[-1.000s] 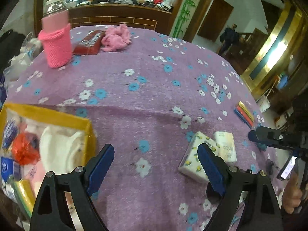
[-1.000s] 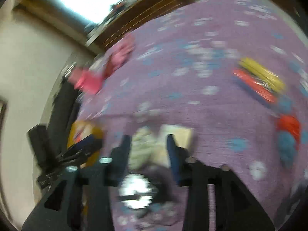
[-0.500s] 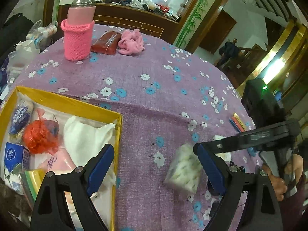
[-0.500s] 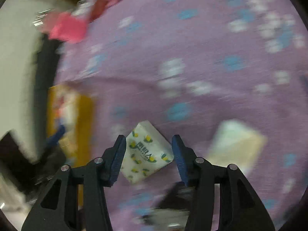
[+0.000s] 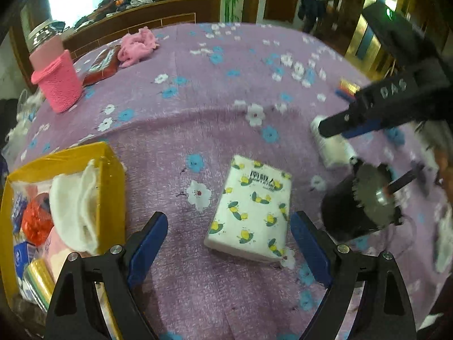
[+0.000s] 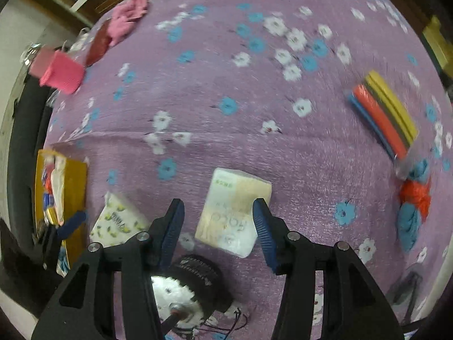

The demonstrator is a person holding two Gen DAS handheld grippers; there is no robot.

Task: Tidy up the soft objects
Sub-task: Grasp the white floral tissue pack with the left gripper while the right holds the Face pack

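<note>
Blue-padded left gripper [image 5: 228, 243] angled down, jaws wide and released, lemon-print tissue pack [image 5: 250, 209] lying between them, right gripper [image 6: 218, 226] released, just opened, over plain tissue pack [image 6: 230, 212].

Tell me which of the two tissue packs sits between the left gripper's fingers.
The lemon-print tissue pack, lying flat between the open left gripper. The plain pale pack lies under the right gripper instead.
</note>
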